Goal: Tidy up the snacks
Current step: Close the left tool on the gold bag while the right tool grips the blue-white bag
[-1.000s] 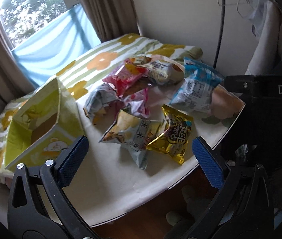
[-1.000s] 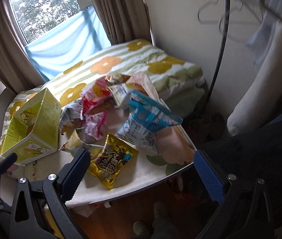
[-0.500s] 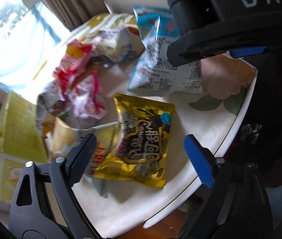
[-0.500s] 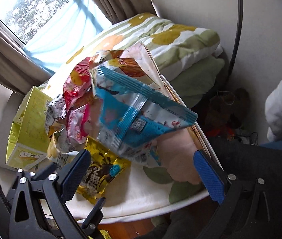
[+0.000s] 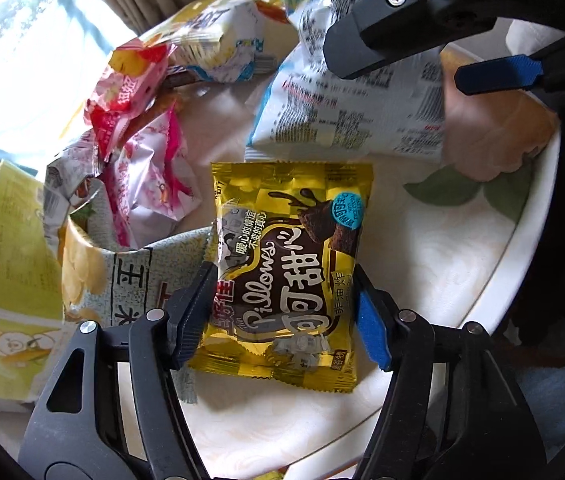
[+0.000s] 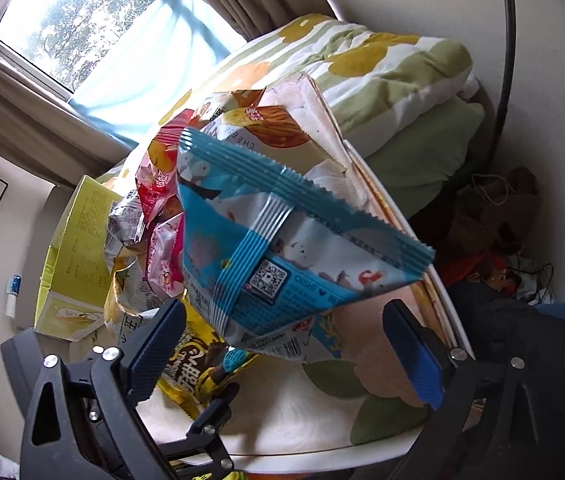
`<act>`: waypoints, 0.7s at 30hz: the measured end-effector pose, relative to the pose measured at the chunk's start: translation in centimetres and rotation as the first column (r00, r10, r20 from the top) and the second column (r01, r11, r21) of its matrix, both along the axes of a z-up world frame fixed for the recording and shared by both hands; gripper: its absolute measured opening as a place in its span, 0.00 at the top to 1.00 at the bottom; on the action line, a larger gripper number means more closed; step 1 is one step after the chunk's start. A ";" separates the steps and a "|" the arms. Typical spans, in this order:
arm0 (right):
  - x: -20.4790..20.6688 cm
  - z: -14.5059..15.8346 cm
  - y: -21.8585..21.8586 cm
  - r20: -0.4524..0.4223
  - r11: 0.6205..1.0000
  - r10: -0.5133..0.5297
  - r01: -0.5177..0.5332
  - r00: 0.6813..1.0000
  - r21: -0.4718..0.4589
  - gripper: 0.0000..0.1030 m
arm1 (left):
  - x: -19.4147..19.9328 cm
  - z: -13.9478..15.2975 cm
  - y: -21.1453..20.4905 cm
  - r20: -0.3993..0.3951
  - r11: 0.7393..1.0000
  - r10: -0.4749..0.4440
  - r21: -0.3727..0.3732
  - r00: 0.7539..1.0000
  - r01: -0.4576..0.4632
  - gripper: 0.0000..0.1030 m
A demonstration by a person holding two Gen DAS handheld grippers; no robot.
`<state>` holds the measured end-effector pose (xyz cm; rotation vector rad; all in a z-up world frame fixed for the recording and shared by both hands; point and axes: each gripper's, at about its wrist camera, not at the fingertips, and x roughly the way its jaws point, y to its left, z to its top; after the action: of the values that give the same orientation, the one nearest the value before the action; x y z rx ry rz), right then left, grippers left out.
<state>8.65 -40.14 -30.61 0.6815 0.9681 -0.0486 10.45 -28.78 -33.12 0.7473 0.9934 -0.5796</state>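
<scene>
The left gripper [image 5: 282, 312] is closing around the shiny gold chocolate snack bag [image 5: 288, 272] on the round white table [image 5: 422, 280]; squeeze the middle softly so the snack inside won't crush. The right gripper [image 6: 282, 344] is closing too, not yet touching the blue and white snack bag [image 6: 282, 248]. I count one gold bag, one blue bag, and one yellow paper box [image 5: 10, 272].
</scene>
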 end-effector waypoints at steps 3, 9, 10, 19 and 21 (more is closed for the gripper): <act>0.3 -0.2 0.1 0.006 1.000 0.013 -0.013 1.000 0.006 0.08 | -0.1 0.0 0.1 -0.006 1.000 -0.002 -0.005 1.000 0.002 0.45; 0.6 -0.3 0.1 0.015 1.000 0.029 -0.029 0.999 0.007 0.09 | -0.4 -0.1 -0.1 -0.015 1.000 0.000 -0.016 1.000 0.000 0.51; 0.7 -0.4 0.2 0.017 1.000 0.030 -0.030 0.999 0.007 0.09 | -0.3 0.0 0.0 -0.021 1.000 0.005 -0.019 1.000 -0.005 0.51; 1.6 -0.6 0.5 0.043 0.995 0.084 -0.086 0.996 0.043 0.38 | -0.4 0.6 0.2 -0.022 0.999 0.019 -0.049 1.000 -0.020 0.51; 1.6 -0.3 0.9 0.045 0.995 0.101 -0.102 0.994 0.012 0.49 | -0.1 0.9 0.3 -0.021 0.998 0.024 -0.056 0.999 -0.025 0.51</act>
<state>10.28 -39.22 -30.86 0.6429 0.9600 0.0625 10.37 -28.51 -32.27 0.6799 1.0000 -0.5930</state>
